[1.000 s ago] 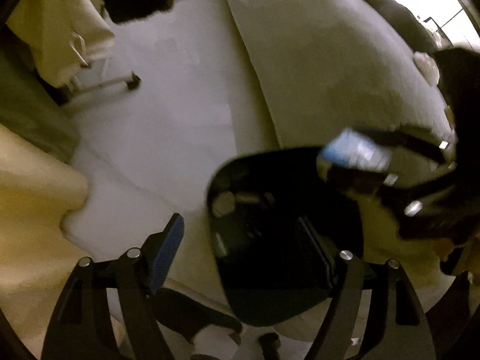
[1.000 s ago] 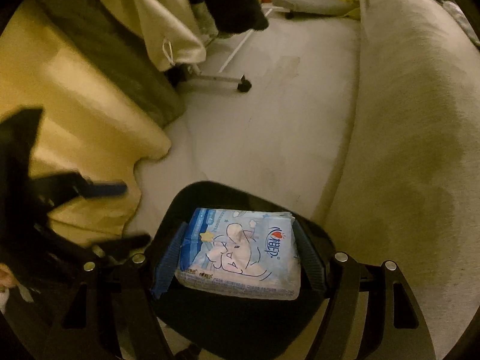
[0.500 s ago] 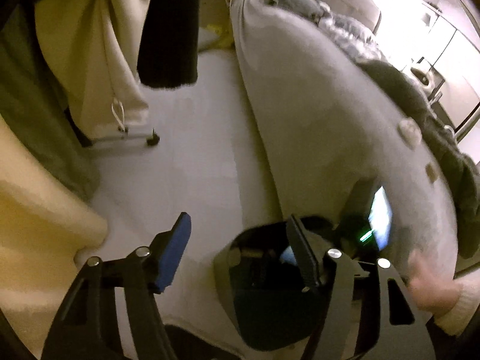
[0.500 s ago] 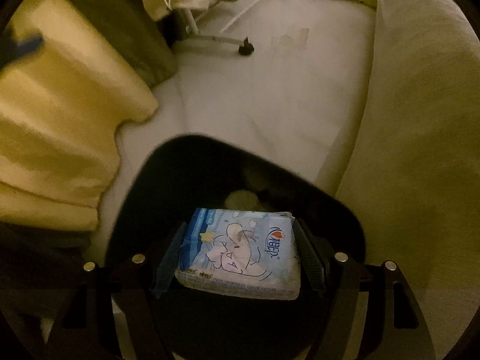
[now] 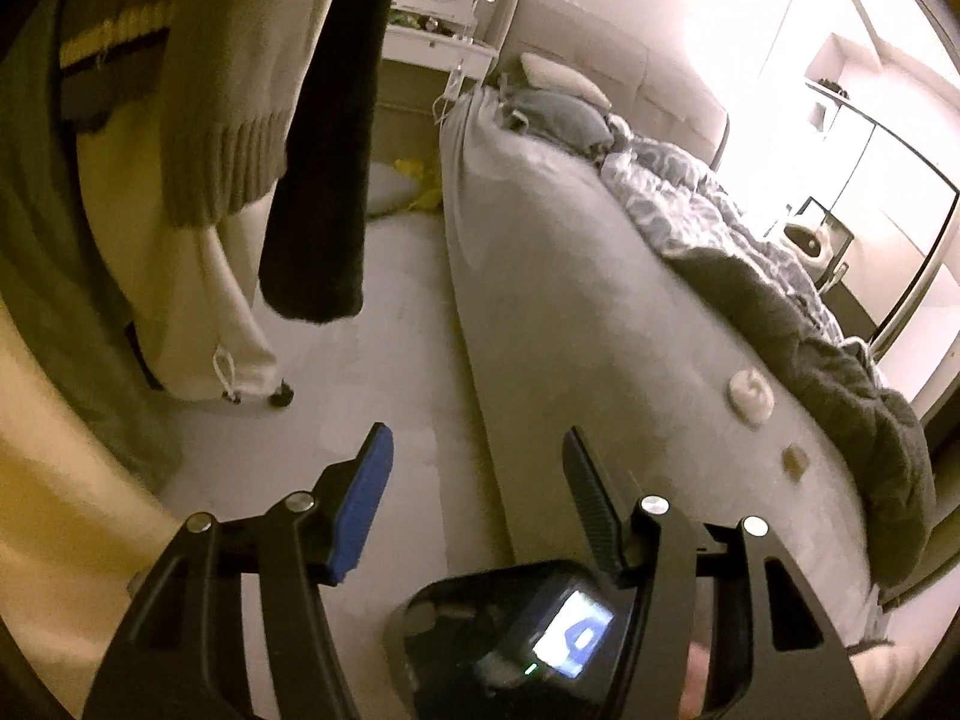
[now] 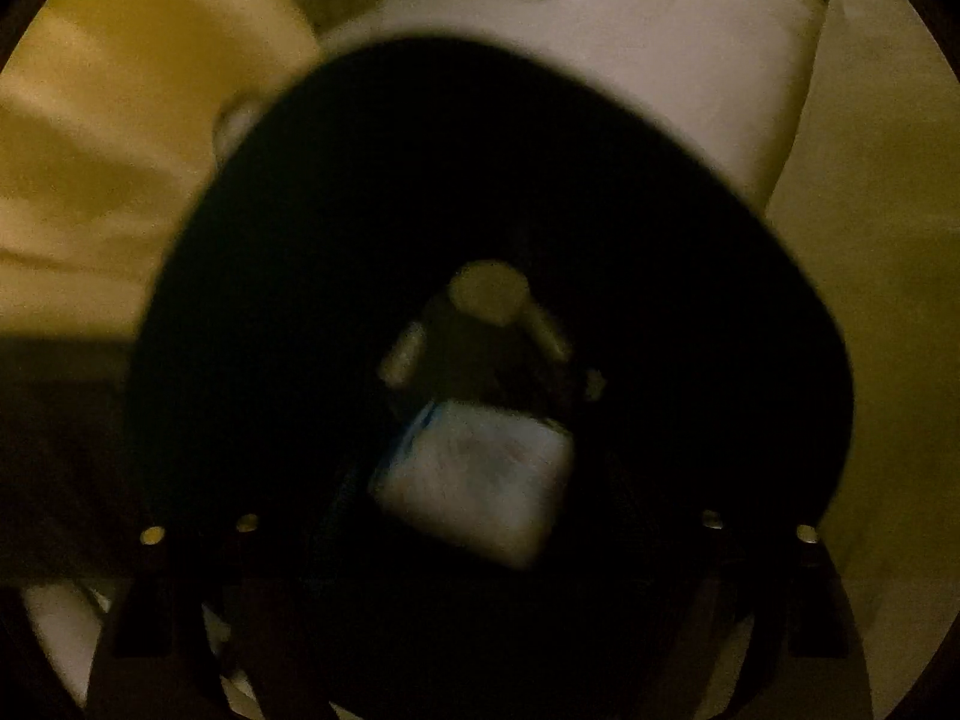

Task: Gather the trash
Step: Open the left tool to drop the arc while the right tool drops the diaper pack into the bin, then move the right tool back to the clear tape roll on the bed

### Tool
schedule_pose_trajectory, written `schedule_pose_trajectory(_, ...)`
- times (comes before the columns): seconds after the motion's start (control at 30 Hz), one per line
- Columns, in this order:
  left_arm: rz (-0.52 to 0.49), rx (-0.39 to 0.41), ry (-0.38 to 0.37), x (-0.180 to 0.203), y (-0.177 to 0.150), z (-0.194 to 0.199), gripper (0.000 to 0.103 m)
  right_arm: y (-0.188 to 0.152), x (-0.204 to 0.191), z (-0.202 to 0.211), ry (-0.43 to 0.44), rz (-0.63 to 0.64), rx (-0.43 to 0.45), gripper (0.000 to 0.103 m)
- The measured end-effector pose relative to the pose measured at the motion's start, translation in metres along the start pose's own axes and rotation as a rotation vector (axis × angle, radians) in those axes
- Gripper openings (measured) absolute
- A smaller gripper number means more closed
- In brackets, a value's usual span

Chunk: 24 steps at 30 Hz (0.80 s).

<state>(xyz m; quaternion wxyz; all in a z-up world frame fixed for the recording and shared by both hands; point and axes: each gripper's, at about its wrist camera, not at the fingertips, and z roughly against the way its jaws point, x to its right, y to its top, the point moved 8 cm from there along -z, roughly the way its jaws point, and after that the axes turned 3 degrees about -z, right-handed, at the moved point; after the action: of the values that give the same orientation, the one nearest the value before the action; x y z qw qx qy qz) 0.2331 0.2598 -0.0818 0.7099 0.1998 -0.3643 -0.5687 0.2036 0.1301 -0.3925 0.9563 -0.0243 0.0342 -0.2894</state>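
Observation:
The black bin (image 6: 300, 240) fills the right wrist view from above. My right gripper (image 6: 477, 519) points down into it, its jaws opening, and its fingers are almost lost in the dark. The blue-and-white tissue pack (image 6: 480, 468) is blurred and tilted, clear of both fingers, low inside the bin. Pale scraps (image 6: 489, 291) lie on the bottom. In the left wrist view my left gripper (image 5: 474, 474) hangs above the floor with its jaws closing on nothing. The bin (image 5: 444, 618) and the lit screen (image 5: 570, 630) of the right gripper show below it.
A grey bed (image 5: 570, 300) with rumpled bedding runs along the right. On it lie a white crumpled wad (image 5: 750, 399) and a small brown scrap (image 5: 795, 459). Clothes on a wheeled rack (image 5: 228, 120) hang at the left, a yellow curtain (image 6: 120, 150) beside the bin.
The left gripper rose and tipped up toward the bed, and its jaws narrowed. The right gripper sank over the bin and widened, and the tissue pack left its fingers.

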Motion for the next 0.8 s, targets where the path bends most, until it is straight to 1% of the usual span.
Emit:
schedule_pose_trajectory(0.07, -0.004, 0.021, 0.005, 0.009, 0.009, 0.001, 0.061, -0.002, -0.001, 0.003, -0.01, 0.012, 0.006, 0.092)
schedule_pose_trajectory(0.2, -0.006, 0.059, 0.01, 0.021, 0.024, 0.004, 0.061, 0.002, -0.001, 0.026, 0.021, -0.005, 0.054, 0.093)
schedule_pose_trajectory(0.27, -0.015, 0.079, 0.039, 0.028, 0.033, 0.006, 0.063, 0.004, -0.001, 0.04, 0.036, -0.013, 0.082, 0.093)
schedule_pose_trajectory(0.37, -0.03, 0.098, 0.07, 0.037, 0.04, 0.007, 0.065, 0.008, 0.004, 0.067, 0.054, -0.025, 0.142, 0.093)
schedule_pose_trajectory(0.43, -0.031, 0.115, 0.078, 0.046, 0.044, 0.005, 0.066, 0.012, 0.01, 0.089, 0.06, -0.045, 0.2, 0.093)
schedule_pose_trajectory(0.53, -0.06, 0.124, 0.101, 0.059, 0.047, -0.002, 0.07, 0.012, 0.023, 0.12, 0.072, -0.072, 0.281, 0.093)
schedule_pose_trajectory(0.67, -0.08, 0.126, 0.08, 0.075, 0.047, -0.008, 0.075, 0.01, 0.044, 0.145, 0.078, -0.114, 0.359, 0.094)
schedule_pose_trajectory(0.73, -0.078, 0.145, 0.072, 0.085, 0.049, -0.008, 0.08, 0.008, 0.059, 0.16, 0.069, -0.146, 0.411, 0.094)
schedule_pose_trajectory(0.8, -0.081, 0.169, 0.066, 0.093, 0.051, -0.008, 0.082, 0.004, 0.072, 0.178, 0.056, -0.173, 0.455, 0.094)
